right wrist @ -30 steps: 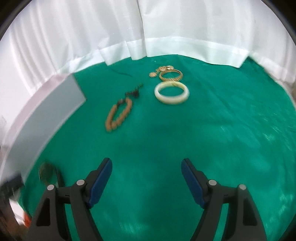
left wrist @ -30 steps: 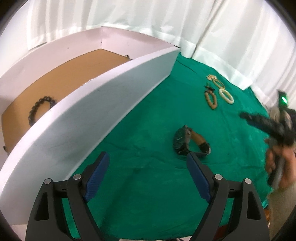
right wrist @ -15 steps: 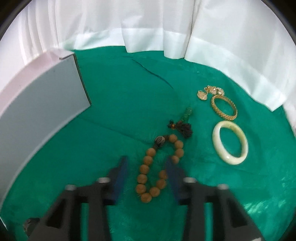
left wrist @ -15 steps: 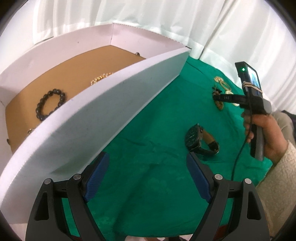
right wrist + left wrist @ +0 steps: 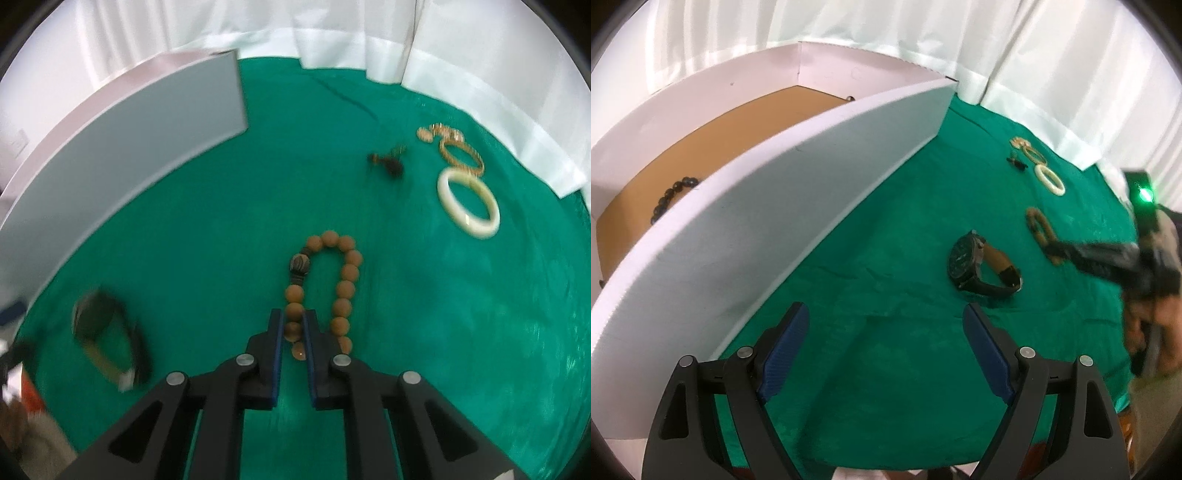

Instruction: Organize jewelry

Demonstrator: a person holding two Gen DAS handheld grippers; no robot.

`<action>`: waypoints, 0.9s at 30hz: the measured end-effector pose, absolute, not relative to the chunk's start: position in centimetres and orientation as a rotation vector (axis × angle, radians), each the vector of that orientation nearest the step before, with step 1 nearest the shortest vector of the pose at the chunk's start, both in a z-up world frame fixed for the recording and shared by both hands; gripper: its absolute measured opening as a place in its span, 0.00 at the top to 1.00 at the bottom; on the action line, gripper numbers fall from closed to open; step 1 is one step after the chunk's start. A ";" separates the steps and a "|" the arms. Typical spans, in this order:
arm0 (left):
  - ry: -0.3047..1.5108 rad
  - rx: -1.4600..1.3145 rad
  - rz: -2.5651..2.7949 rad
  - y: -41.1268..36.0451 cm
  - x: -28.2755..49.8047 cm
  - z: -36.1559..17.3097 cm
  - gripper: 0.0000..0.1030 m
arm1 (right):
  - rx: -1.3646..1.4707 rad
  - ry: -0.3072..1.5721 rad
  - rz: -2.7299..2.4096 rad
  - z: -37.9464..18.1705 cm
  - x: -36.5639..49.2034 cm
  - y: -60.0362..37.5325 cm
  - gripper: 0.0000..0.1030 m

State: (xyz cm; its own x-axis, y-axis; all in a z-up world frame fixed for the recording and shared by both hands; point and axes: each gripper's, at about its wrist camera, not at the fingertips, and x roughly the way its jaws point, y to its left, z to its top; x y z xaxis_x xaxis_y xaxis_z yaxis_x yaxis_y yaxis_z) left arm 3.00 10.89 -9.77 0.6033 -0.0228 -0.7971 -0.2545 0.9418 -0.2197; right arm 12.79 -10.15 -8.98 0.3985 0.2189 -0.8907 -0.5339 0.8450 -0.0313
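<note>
My right gripper (image 5: 293, 323) is shut on the near side of a wooden bead bracelet (image 5: 345, 275), which hangs stretched into a long loop. In the left wrist view the same bracelet (image 5: 1036, 225) shows at the blurred tip of the right gripper (image 5: 1056, 253). My left gripper (image 5: 886, 328) is open and empty above the green cloth, beside the white box (image 5: 798, 173). A black bead bracelet (image 5: 674, 195) lies inside the box. A watch (image 5: 979, 266) stands on the cloth.
A cream bangle (image 5: 469, 206), a gold bangle with gold pieces (image 5: 460, 151) and a dark tassel charm (image 5: 389, 162) lie on the cloth at the far right. White curtains hang behind the table. The box's tall wall (image 5: 122, 155) rises at left.
My right gripper has closed on the wooden bead bracelet and pulled it away from the tassel charm, toward the watch. My left gripper has stayed open and shifted slightly.
</note>
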 end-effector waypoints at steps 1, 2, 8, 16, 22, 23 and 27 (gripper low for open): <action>0.920 -0.324 0.134 10.8 3.0 -9.8 0.16 | -0.334 1.070 0.497 -9.0 11.9 -10.7 0.89; 0.922 -0.320 0.132 10.6 3.1 -9.8 0.16 | -0.330 1.078 0.503 -9.1 10.9 -11.3 0.89; 0.934 -0.309 0.128 10.2 3.5 -10.1 0.16 | -0.303 1.096 0.521 -8.6 6.7 -14.9 0.89; 0.936 -0.297 0.123 9.9 3.1 -9.9 0.16 | -0.247 1.024 0.520 -7.7 4.1 -15.6 0.54; 0.944 -0.306 0.133 10.2 3.0 -10.1 0.16 | -0.125 1.008 0.505 -7.3 3.3 -16.6 0.54; 0.947 -0.306 0.133 10.3 3.0 -10.2 0.16 | -0.105 1.005 0.499 -7.4 3.4 -16.9 0.54; 0.968 -0.306 0.117 10.5 3.4 -10.5 0.16 | -0.040 0.987 0.474 -6.9 3.1 -18.2 0.54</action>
State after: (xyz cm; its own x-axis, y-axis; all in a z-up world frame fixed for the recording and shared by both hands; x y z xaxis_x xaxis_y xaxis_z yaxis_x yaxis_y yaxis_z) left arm 3.38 10.46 -10.46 0.5643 -0.0378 -0.8247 -0.2336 0.9508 -0.2035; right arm 3.14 -18.24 -6.89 0.4582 0.3671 -0.8095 -0.4024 0.8977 0.1794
